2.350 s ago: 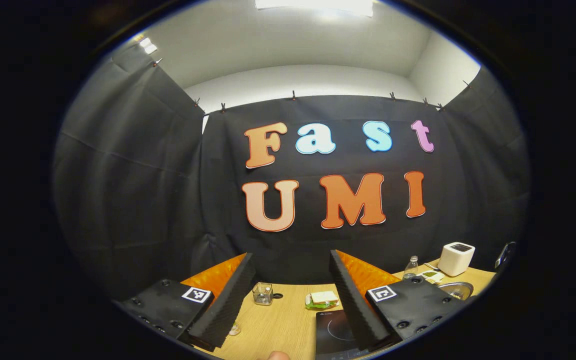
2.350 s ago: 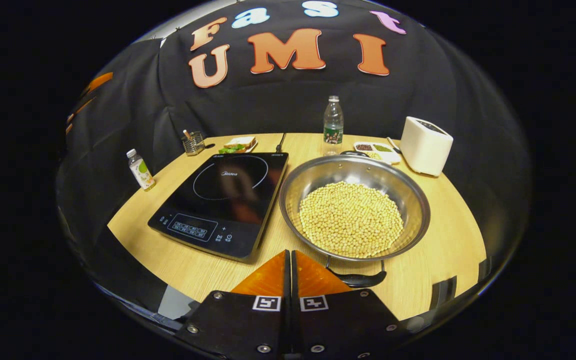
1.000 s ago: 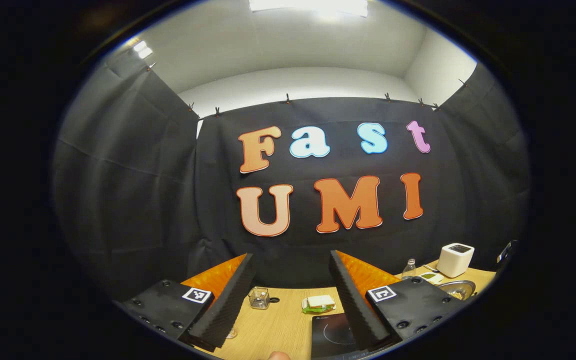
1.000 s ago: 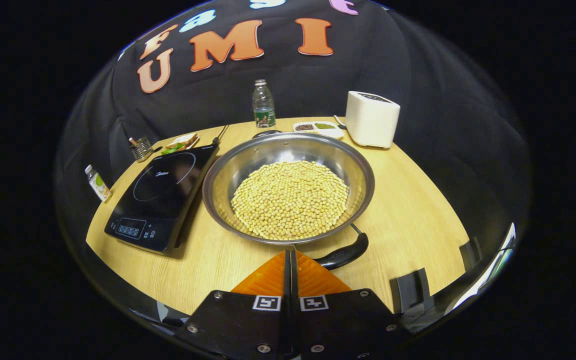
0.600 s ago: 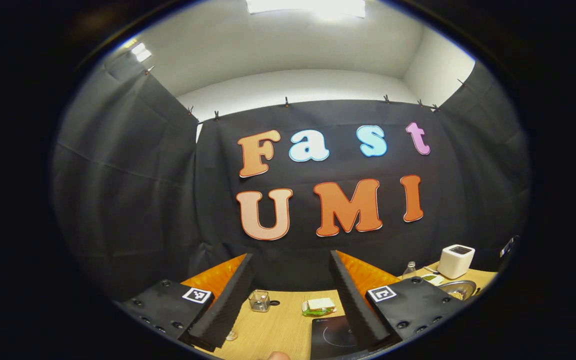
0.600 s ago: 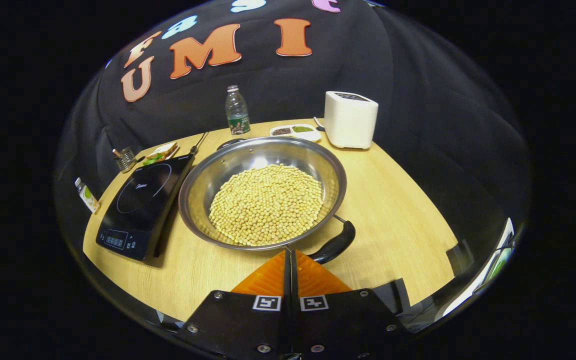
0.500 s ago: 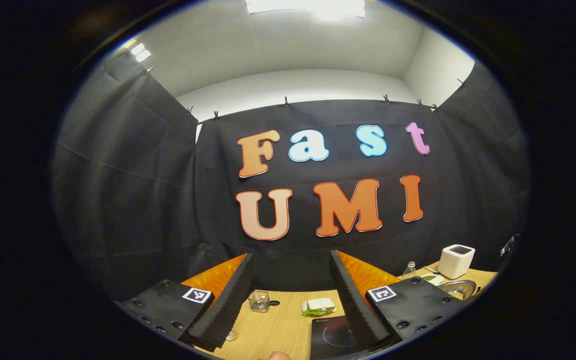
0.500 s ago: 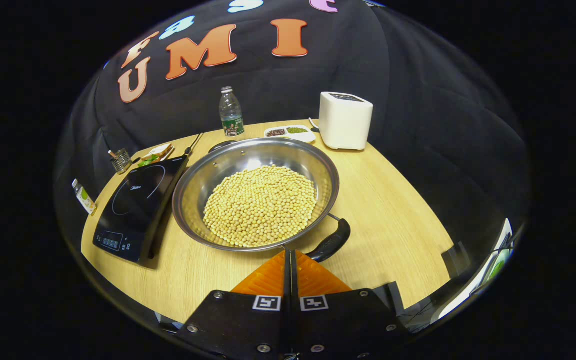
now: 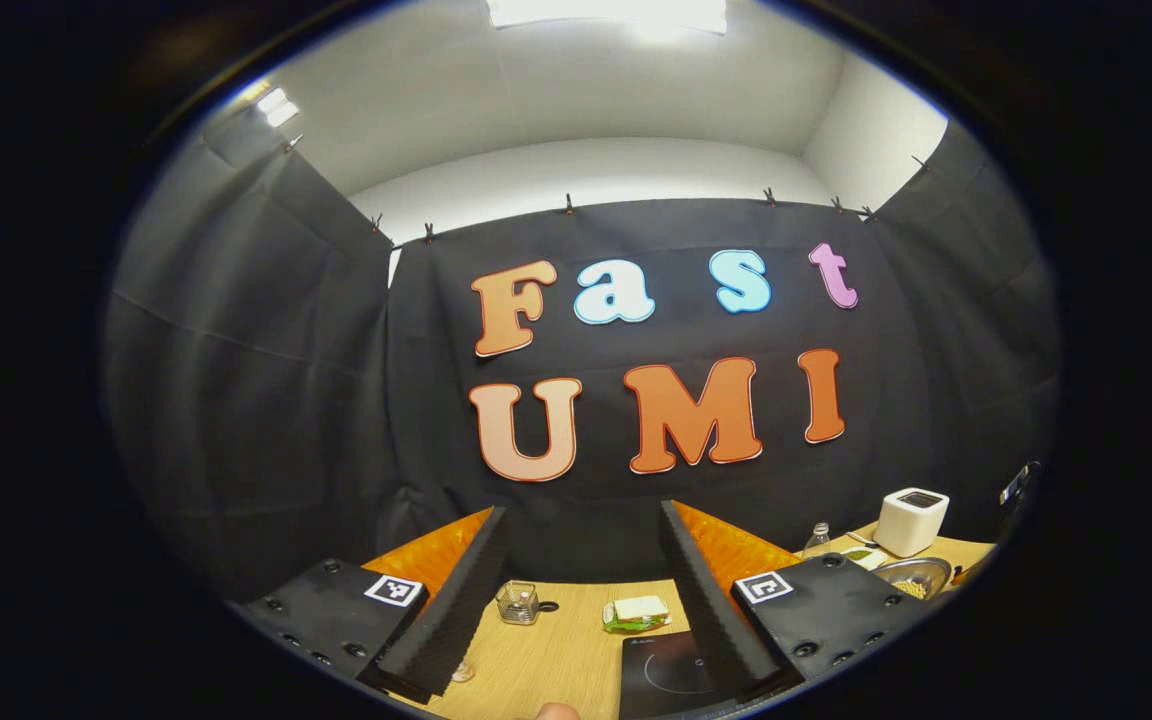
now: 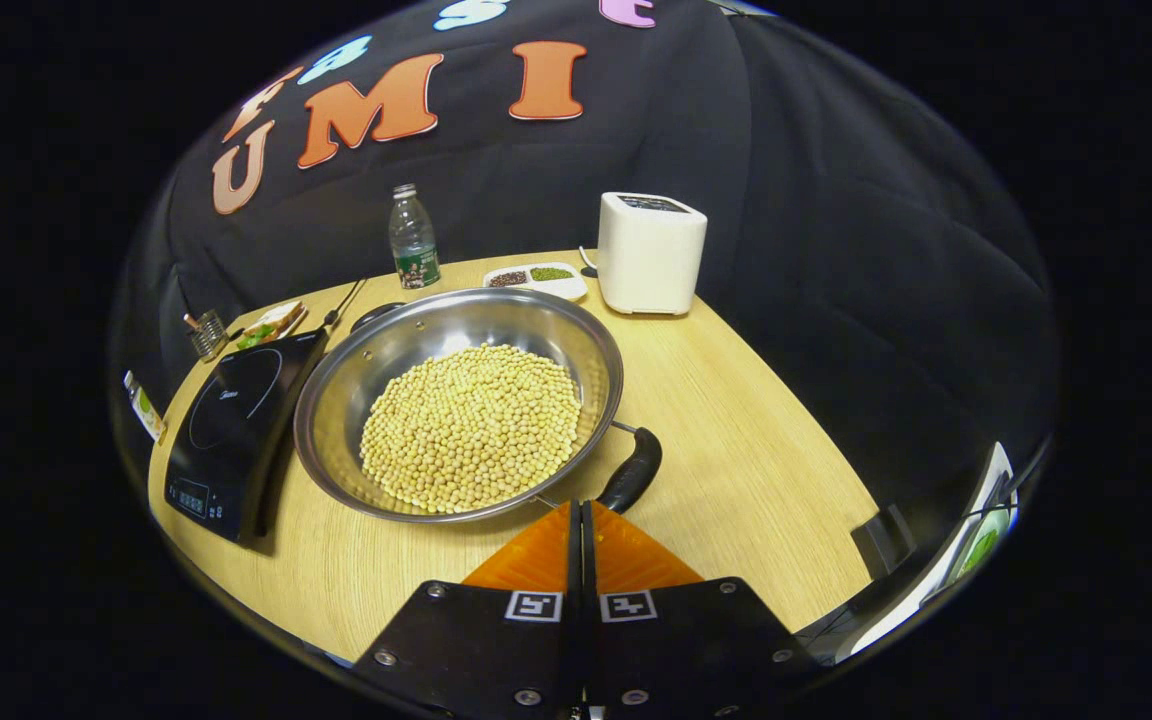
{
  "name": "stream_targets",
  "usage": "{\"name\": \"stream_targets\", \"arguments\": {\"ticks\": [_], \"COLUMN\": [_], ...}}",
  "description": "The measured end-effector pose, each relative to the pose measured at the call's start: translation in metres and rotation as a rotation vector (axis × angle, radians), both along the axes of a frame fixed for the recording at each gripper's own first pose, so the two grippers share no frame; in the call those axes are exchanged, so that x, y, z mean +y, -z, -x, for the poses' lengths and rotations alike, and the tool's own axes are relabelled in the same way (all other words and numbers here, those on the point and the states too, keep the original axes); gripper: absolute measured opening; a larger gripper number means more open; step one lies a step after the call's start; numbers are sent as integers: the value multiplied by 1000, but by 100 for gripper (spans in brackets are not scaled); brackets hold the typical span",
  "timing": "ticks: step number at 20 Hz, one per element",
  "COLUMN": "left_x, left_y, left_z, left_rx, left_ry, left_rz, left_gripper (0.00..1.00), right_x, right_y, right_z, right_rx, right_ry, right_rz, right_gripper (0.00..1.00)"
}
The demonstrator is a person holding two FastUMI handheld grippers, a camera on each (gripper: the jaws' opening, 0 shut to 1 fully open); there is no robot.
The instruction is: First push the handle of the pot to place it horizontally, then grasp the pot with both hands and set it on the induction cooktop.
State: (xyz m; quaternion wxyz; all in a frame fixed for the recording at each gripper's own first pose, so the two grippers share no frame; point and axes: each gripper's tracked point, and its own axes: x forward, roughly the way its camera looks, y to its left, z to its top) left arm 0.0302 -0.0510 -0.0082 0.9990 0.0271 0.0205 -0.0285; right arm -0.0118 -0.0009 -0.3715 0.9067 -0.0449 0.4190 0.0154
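On my left gripper (image 9: 581, 512) I see two long wedge fingers (image 9: 456, 600) with finely ribbed inner faces, each growing out of a flat black plate (image 9: 321, 615) — matte, with angled corners. Each plate carries one small square tag (image 9: 394, 589), a black pattern on white, set at the plate's far inner corner. Round dark screws (image 9: 326, 566) sit along the plate edges.

My right gripper (image 10: 581, 505) is built the same: two black plates side by side, a tag (image 10: 533, 606) on each, and brighter metal screws (image 10: 380, 657) at the corners and near edge. Its fingers taper to a point.
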Motion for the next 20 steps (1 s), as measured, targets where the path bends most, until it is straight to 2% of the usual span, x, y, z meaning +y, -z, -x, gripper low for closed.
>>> {"name": "stream_targets", "arguments": {"ticks": [10,11,12,13,15,17,19,20], "left_x": [3,2,1,0,-1,-5,-7,-9], "left_y": [-3,-3,-3,-3,0,5,11,14], "left_z": [2,2,1,0,-1,-3,-6,-8], "left_rx": [-1,1,2,4,12,22,31,40], "left_ry": [-10,-5,-1,1,6,15,17,20], "left_rz": [-22,-23,-22,-18,-11,-2,-5,-9], "left_gripper": [100,100,96,100,98,100,96,99], "right_x": [-18,-17,-18,-19,-22,-25,-27,-27], "right_y": [2,2,3,5,5,6,7,8], "right_z": [-21,-26,-31,-34,-44,-53,-65,-71], "right_rx": [-28,-30,-34,-38,-48,-54,-59,-61], "right_ry": [66,72,77,83,99,108,115,119], "right_rz": [5,5,5,8,11,17,12,3], "right_gripper": [0,0,0,0,0,0,0,0]}}
